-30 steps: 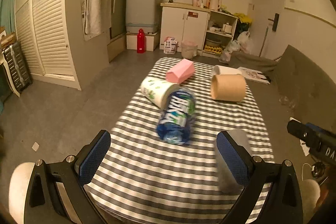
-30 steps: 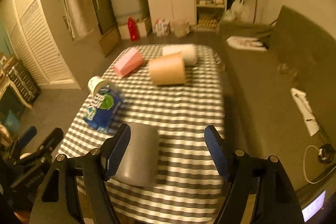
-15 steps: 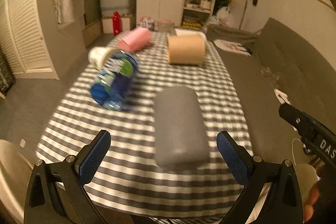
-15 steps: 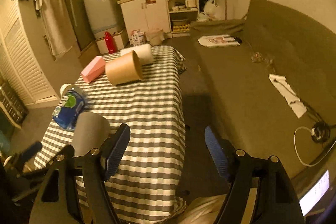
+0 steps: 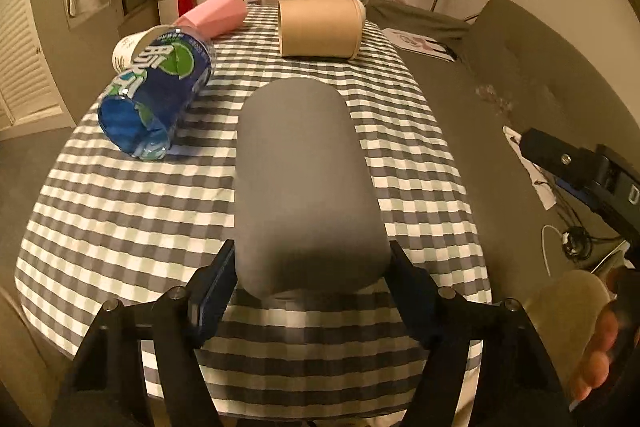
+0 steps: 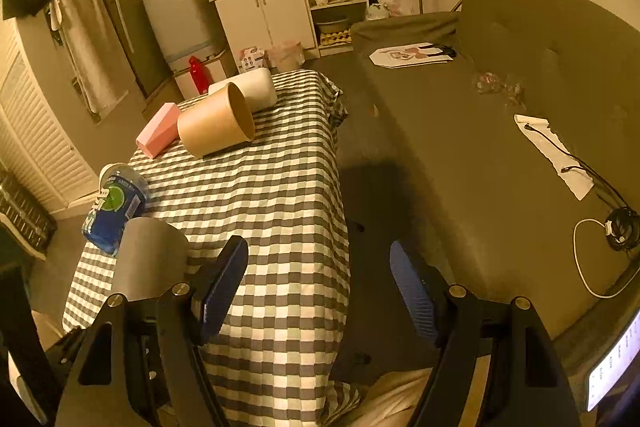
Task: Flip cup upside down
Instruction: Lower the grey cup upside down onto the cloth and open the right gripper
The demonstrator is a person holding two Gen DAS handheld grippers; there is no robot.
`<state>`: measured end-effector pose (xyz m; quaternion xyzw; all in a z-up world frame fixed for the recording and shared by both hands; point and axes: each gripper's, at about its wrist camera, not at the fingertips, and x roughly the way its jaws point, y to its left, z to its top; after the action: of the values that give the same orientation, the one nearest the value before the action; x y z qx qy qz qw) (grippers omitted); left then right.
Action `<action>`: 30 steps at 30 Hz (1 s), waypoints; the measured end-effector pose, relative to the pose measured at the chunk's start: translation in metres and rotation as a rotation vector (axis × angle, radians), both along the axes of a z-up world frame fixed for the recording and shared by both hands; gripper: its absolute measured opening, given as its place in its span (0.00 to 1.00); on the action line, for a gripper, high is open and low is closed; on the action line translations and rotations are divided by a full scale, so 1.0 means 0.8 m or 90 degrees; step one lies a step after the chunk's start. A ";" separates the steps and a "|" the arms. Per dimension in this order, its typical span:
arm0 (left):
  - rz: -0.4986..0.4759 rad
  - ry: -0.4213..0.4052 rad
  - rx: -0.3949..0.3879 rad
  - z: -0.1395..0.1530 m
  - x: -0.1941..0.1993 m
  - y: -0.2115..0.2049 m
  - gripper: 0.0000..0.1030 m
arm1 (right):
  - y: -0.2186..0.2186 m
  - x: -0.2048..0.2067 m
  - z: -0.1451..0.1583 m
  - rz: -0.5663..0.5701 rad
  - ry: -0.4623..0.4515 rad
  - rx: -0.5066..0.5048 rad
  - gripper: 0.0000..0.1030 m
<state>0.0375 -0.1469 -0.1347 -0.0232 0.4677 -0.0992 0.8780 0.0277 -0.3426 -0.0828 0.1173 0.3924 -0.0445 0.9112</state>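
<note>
The left gripper (image 5: 310, 277) now has its jaws pressed against both sides of the matte grey cylindrical cup (image 5: 304, 183), which lies on its side near the front edge of the grey-and-white checked tablecloth (image 5: 120, 211). Half a second ago the jaws stood wide apart with the cup loose between them — so the grasp looks made, and the lift and turn onto the rim can probably begin. The right gripper (image 6: 318, 291) hangs off to the right with its jaws apart and nothing between them, over the table edge beside the olive sofa (image 6: 500, 147).

Just left of the grey cup lies a blue clear plastic cup (image 5: 156, 95), near enough to be knocked as the cup swings up. Farther back lie a brown paper cup (image 5: 320, 27), a pink faceted cup (image 5: 216, 13) and a white cup (image 6: 256, 87) — well apart from the grasp.
</note>
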 end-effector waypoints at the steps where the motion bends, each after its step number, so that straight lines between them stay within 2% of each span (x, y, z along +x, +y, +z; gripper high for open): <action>1: -0.004 -0.001 0.001 0.002 -0.001 0.000 0.71 | 0.001 0.002 0.000 0.001 0.000 -0.001 0.71; 15: 0.001 -0.044 0.015 0.066 0.008 0.022 0.71 | 0.013 0.004 -0.001 0.014 -0.003 -0.007 0.71; 26: 0.002 -0.055 0.016 0.066 0.044 0.019 0.71 | 0.010 0.004 -0.003 0.012 0.001 -0.001 0.71; 30: -0.016 -0.097 0.041 0.068 0.042 0.013 0.72 | 0.009 0.007 -0.005 0.011 0.004 0.001 0.71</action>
<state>0.0714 -0.1367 -0.0801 0.0190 0.4028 -0.0967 0.9100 0.0330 -0.3351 -0.0865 0.1141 0.3965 -0.0365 0.9102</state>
